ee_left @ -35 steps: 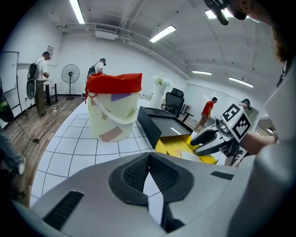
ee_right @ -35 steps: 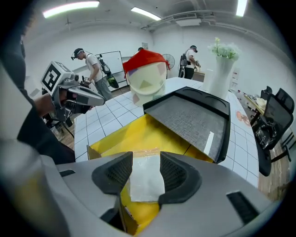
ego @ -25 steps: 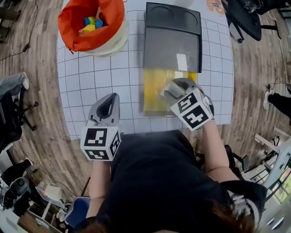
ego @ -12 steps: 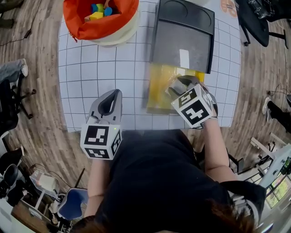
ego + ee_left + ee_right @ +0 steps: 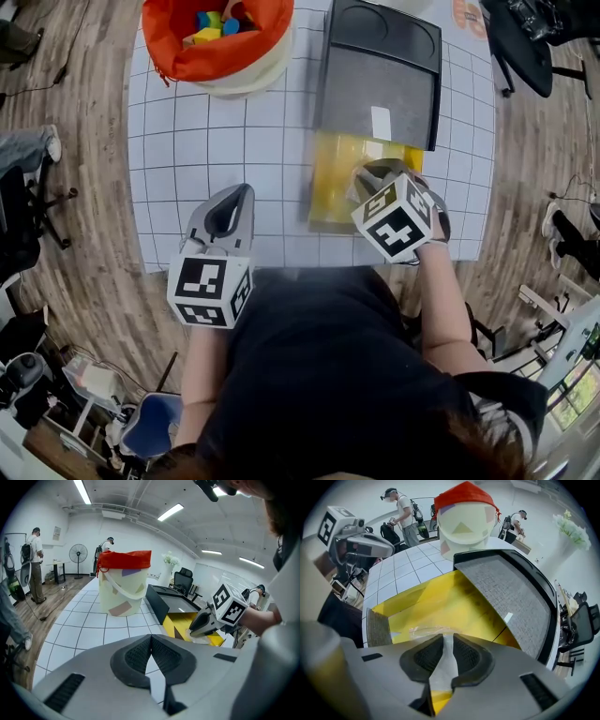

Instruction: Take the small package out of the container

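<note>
The yellow container [image 5: 336,178] sticks out of a dark grey case [image 5: 380,89] toward me. My right gripper [image 5: 364,180] points steeply down into it. Its jaws have just been closing, and the small clear package [image 5: 440,667] now sits between the pads, filling the narrow gap at the right gripper [image 5: 447,640]. A crinkled edge of the package [image 5: 423,631] shows just beyond the fingertips. My left gripper [image 5: 236,195] hovers over the gridded mat to the left, apart from the container. The left gripper [image 5: 150,640] is shut with nothing in it.
A cream bucket [image 5: 217,52] with an orange liner and coloured blocks stands at the mat's far left. The white gridded mat [image 5: 187,150] ends at wooden floor on both sides. Several people stand in the background of the gripper views.
The right gripper has tipped and rolled a little over the yellow container, staying in place. The left gripper has not moved. The head camera has shifted slightly.
</note>
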Tool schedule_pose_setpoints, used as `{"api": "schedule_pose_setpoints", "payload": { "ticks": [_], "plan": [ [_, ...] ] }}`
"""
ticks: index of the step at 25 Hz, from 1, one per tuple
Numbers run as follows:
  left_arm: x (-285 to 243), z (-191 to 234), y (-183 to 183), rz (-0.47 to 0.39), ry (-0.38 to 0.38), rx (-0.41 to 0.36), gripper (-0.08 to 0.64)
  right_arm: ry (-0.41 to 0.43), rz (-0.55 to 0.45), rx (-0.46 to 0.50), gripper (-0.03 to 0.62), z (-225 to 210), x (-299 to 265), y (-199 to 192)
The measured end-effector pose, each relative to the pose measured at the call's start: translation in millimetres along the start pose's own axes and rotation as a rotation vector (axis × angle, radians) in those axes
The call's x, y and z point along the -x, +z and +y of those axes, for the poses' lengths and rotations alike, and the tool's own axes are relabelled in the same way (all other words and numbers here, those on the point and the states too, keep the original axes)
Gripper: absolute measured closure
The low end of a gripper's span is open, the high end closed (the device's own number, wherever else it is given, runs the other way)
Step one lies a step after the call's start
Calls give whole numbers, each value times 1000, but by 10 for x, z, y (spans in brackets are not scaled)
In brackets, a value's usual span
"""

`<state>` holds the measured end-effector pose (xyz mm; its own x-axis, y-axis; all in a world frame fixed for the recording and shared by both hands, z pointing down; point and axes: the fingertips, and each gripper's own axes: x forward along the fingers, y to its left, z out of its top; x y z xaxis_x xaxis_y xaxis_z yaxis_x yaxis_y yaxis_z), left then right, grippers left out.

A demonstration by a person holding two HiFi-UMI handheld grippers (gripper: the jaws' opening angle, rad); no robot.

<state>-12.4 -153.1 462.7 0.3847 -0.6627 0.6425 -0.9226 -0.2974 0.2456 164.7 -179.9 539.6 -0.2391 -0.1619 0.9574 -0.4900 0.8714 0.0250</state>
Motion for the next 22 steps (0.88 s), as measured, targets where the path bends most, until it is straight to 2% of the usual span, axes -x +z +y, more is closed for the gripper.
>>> {"api": "schedule_pose_setpoints", "payload": {
  "ticks": [5, 14, 22],
  "plan": [
    [69, 20, 60, -23, -13, -11, 534, -36, -13, -18, 571, 16, 53, -17],
    [271, 47, 216, -85, -43, -45, 534, -159, -144, -82, 575, -17, 496, 172],
    [533, 235, 355, -140, -24, -60, 534, -243, -297, -118, 575, 61, 964, 511]
  ]
}}
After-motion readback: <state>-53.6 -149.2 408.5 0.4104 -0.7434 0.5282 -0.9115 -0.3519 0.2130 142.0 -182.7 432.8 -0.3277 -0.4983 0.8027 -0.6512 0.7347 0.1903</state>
